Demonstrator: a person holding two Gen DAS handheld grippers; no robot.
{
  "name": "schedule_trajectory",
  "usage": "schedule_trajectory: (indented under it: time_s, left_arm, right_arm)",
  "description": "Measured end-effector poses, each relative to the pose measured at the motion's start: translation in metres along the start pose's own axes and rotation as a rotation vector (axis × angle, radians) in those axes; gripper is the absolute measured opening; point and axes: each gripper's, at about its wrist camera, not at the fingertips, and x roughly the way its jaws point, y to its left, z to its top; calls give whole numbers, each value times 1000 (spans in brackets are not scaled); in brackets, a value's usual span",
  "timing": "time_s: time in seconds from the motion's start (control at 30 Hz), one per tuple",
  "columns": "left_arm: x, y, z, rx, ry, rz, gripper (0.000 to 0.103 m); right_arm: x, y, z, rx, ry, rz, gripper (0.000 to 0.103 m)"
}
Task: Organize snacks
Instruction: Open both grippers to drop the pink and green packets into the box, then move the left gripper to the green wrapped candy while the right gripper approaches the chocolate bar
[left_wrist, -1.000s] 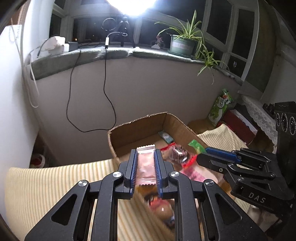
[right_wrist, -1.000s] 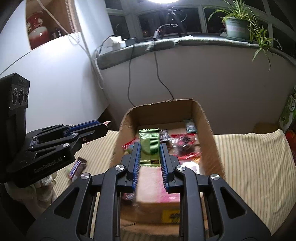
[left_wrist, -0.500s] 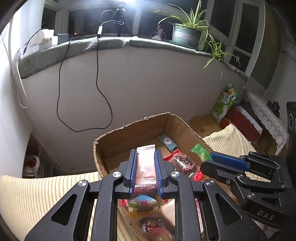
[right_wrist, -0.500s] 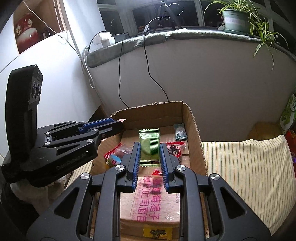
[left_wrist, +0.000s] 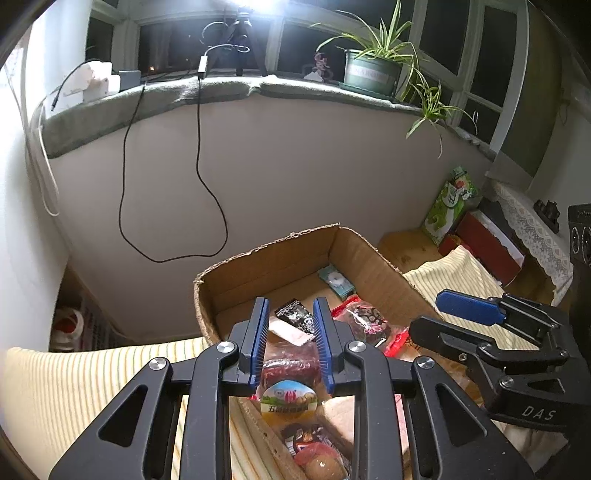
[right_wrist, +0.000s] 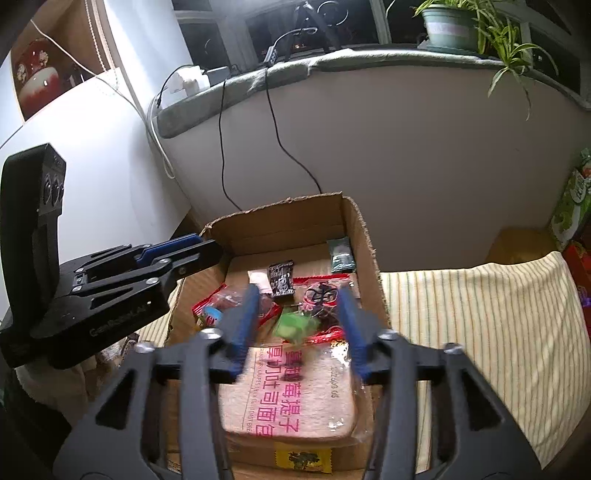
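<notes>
An open cardboard box (left_wrist: 280, 258) (right_wrist: 288, 218) sits on a striped yellow cloth and holds several snacks. My left gripper (left_wrist: 290, 314) is open and empty above the box's near left part; the pink snack packet (left_wrist: 286, 332) lies in the box below it. My right gripper (right_wrist: 297, 295) is open over the box; the green snack packet (right_wrist: 293, 325), blurred, is loose between the fingers above a bagged bread loaf (right_wrist: 288, 391). A black packet (right_wrist: 281, 277) and a teal packet (right_wrist: 341, 254) lie at the box's far end.
The striped cloth (right_wrist: 480, 317) extends right of the box. A grey wall with a hanging black cable (left_wrist: 199, 177) stands behind. A potted plant (left_wrist: 373, 70) sits on the sill. Green and red boxes (left_wrist: 450, 203) stand at the far right.
Both grippers opened. The pink packet left my left gripper and lies in the box. The green packet left my right gripper and is dropping into the box.
</notes>
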Motion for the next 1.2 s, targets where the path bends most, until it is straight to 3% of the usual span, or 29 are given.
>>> schedule_trajectory:
  time_s: [0.17, 0.6, 0.87, 1.2]
  left_arm:
    - [-16, 7, -4, -13, -14, 10, 23]
    - [-99, 55, -37, -61, -77, 96, 27]
    - [-143, 99, -82, -145, -88, 156, 27]
    - [-146, 129, -137, -216, -33, 172, 27]
  right_arm:
    - [-8, 5, -2, -12, -10, -4, 63]
    - [-37, 43, -17, -68, -33, 48, 67]
    - [-48, 87, -25, -131, -32, 132, 67]
    - [-32, 163, -47, -219, 48, 232, 67]
